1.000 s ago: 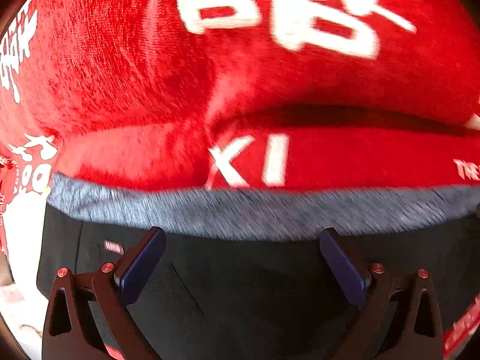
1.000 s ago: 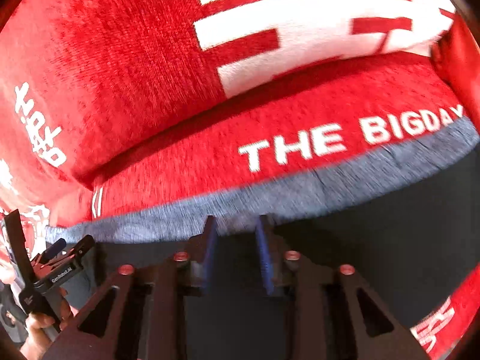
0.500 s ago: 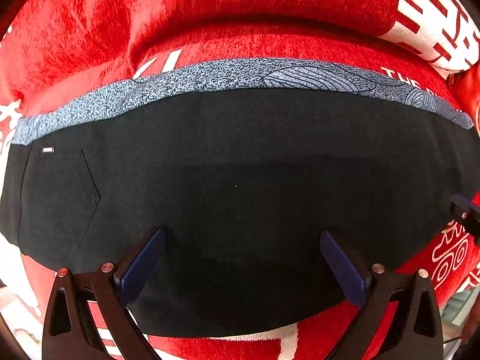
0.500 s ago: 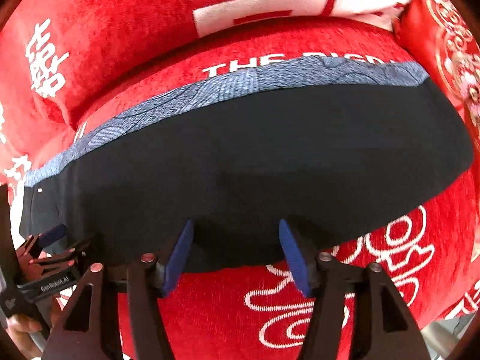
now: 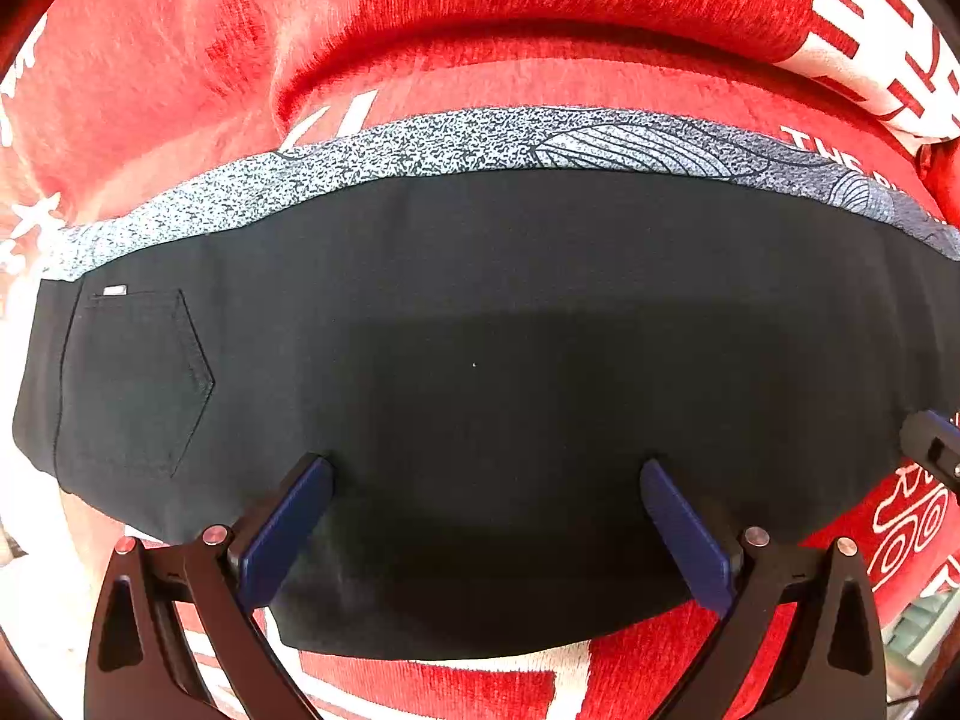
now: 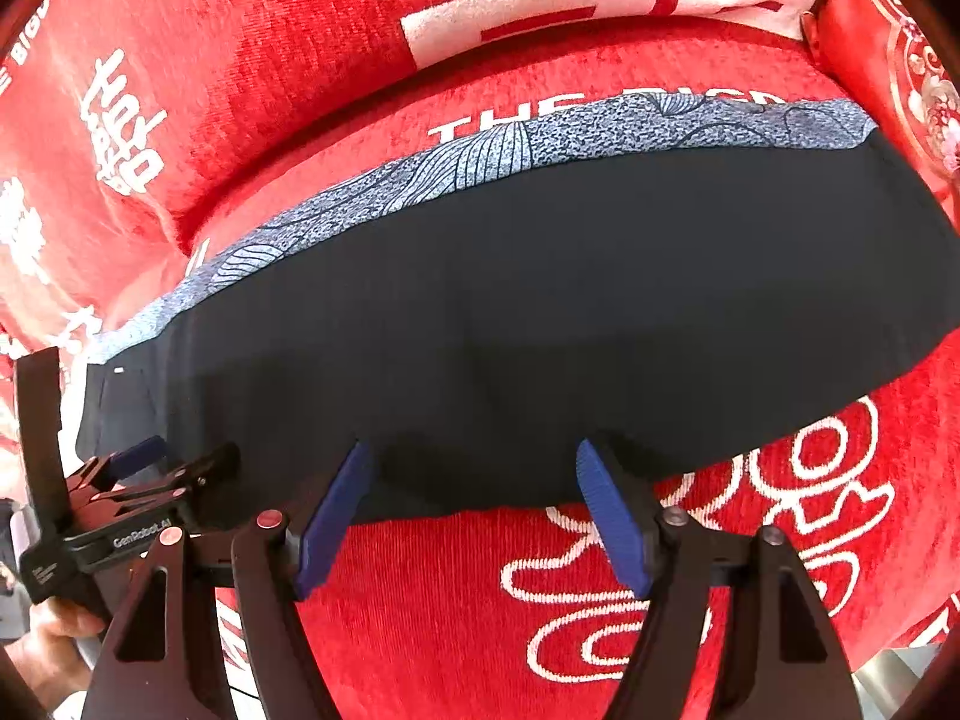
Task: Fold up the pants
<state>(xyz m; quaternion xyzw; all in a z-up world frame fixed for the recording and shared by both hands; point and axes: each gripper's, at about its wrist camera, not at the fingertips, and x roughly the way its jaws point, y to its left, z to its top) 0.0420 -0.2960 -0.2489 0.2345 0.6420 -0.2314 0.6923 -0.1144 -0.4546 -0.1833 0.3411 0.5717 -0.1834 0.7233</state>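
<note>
The black pants [image 5: 480, 330] lie folded lengthwise on a red sofa seat, with a grey patterned strip [image 5: 420, 150] along the far edge and a back pocket [image 5: 132, 384] at the left. They also show in the right wrist view [image 6: 570, 312]. My left gripper [image 5: 486, 468] is open and empty above the near part of the pants. My right gripper [image 6: 474, 450] is open and empty at the near edge of the pants. The left gripper also shows at the left of the right wrist view [image 6: 174, 456].
The red sofa seat [image 6: 450, 600] carries white lettering. Red cushions [image 6: 240, 60] stand behind the pants, and another cushion [image 6: 900, 60] stands at the right. The seat's front edge lies close below the grippers.
The right gripper was shut on the pants a second ago and is now open. Both grippers have pulled back from the back cushions toward the near edge of the pants.
</note>
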